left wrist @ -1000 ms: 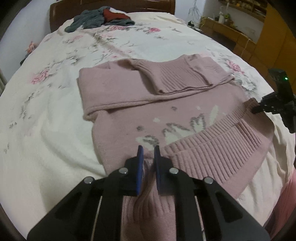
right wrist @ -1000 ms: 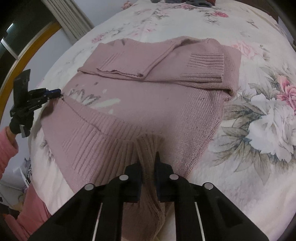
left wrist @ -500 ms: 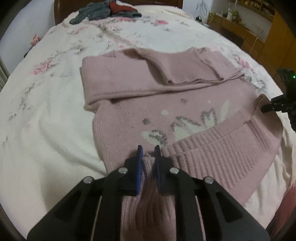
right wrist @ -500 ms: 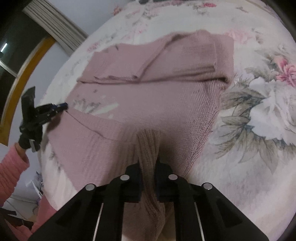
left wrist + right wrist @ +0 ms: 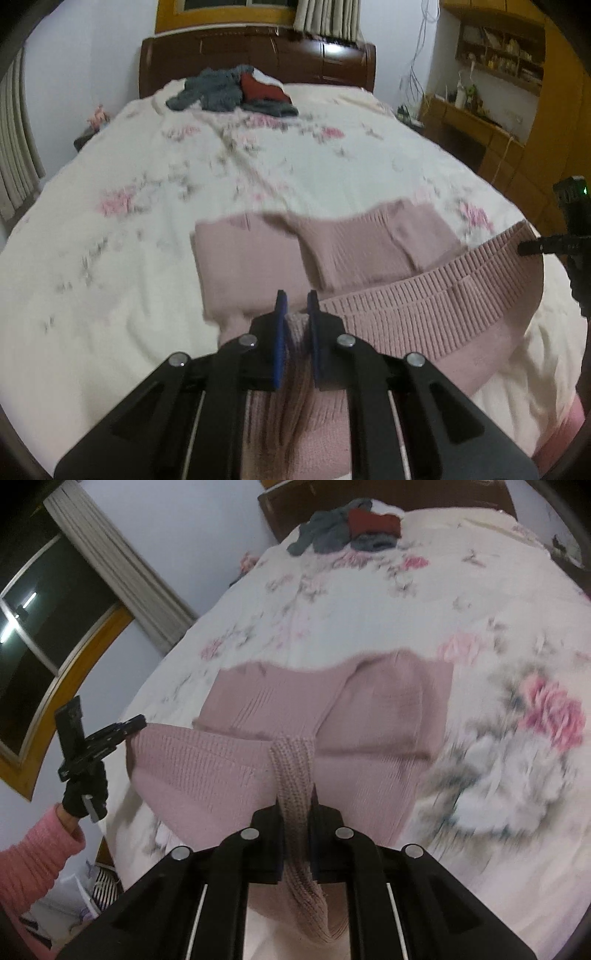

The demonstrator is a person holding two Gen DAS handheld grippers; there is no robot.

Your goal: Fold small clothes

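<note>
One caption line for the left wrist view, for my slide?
Left tongs shut on pink sweater hem, lifted over floral bed.

The right gripper [image 5: 297,805] jaws pinch the pink sweater's [image 5: 332,716] ribbed hem above the floral bedspread [image 5: 369,602].

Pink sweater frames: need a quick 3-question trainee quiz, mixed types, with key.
1. True or false: the left gripper and right gripper are each shut on the ribbed hem of the pink sweater.
2. Where do the sleeves lie?
A. folded across the sweater's body
B. spread out sideways
C. hanging off the bed
3. Fill in: the pile of grey and red clothes lies near the bed's ____.

Key: 1 true; 2 A; 3 headboard.
</note>
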